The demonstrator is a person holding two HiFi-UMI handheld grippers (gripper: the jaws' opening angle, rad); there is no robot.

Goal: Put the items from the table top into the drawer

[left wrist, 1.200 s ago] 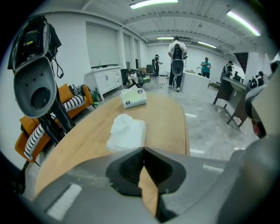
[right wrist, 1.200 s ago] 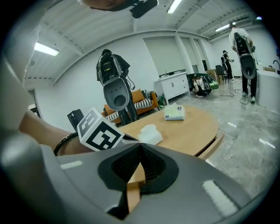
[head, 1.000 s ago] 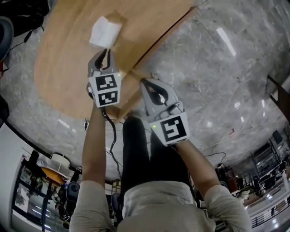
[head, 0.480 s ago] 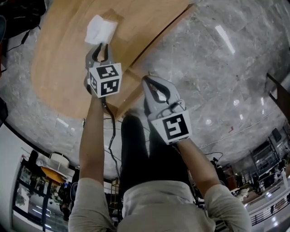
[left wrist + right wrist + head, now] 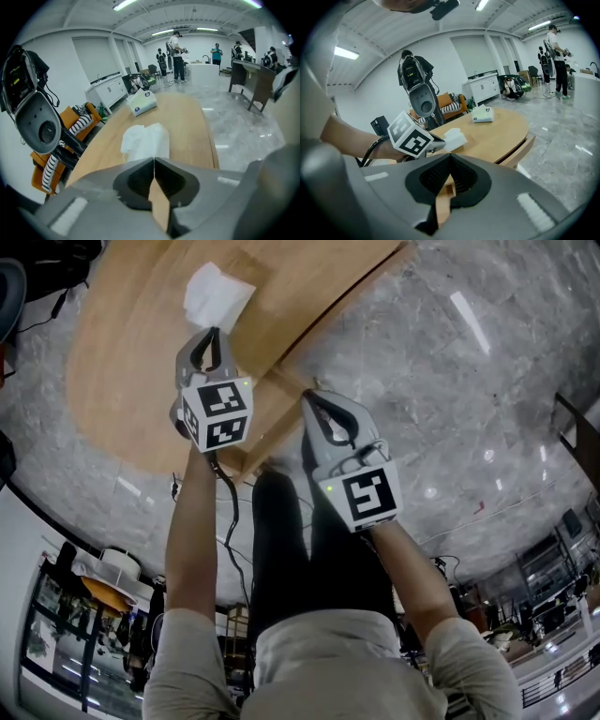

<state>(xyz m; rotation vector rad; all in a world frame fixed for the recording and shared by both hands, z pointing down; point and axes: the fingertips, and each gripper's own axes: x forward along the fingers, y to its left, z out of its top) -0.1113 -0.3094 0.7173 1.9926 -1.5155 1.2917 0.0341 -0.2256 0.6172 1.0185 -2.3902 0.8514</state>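
Closing with nothing between them, the left tongs [image 5: 210,333] pointed at the crumpled white tissue [image 5: 217,292], which lay just beyond their tips on the wooden surface [image 5: 122,381]; the right tongs [image 5: 312,397] stood shut and empty by the surface's edge. A tissue box [image 5: 142,102] lay farther along the surface.

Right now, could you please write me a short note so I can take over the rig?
Left gripper: jaws closing, nearly together, nothing visibly between them; the tissue lies just past its tips.
Right gripper: shut, empty, near the table edge.
Tissue and tissue box are both on the table; the drawer looks slightly open.
Done: nothing moved. Left: both items.
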